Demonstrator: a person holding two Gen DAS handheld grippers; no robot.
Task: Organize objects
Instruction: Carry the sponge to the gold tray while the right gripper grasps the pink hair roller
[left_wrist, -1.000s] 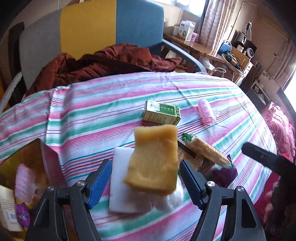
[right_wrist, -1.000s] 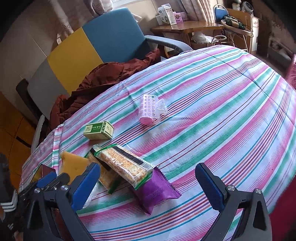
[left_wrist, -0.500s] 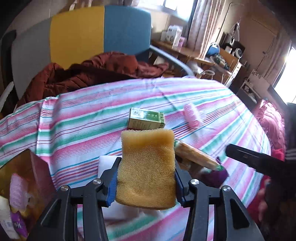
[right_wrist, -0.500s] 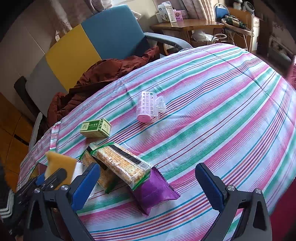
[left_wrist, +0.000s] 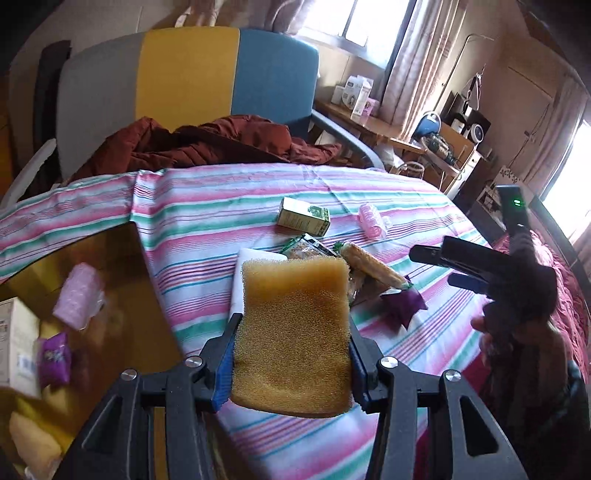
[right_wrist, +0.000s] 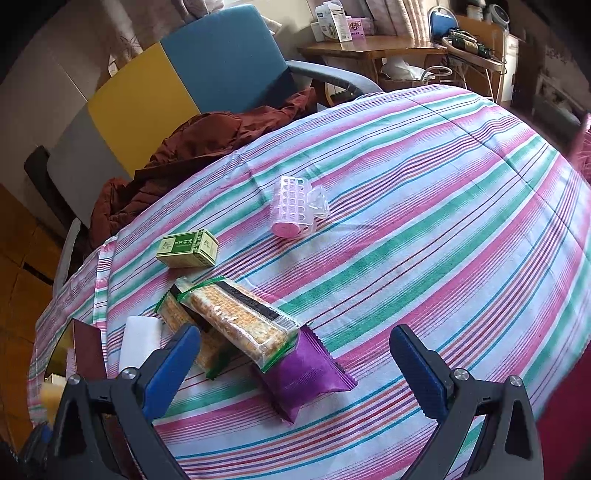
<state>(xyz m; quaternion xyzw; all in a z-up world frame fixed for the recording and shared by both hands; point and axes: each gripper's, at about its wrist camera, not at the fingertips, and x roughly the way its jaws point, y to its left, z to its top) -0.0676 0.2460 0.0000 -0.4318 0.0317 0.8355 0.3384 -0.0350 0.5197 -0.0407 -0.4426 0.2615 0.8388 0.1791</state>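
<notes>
The left claw (left_wrist: 291, 354) was clenched on the sponge (left_wrist: 293, 332), held above the counter (left_wrist: 207, 221) beside the box (left_wrist: 110, 295). Soft and light, it likely squashed easily; a side pinch suited it. The right claw (right_wrist: 295, 365) hung released.

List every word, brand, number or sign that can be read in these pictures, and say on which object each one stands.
None can be read with certainty.
Green box: pale characters and a round emblem, too small to read.
Cracker packet: black band, print illegible.
White carton in the left wrist view: a barcode, blurred.
White box on the far desk: blue print, too small.
Device above the right gripper: a green light, no text.
</notes>
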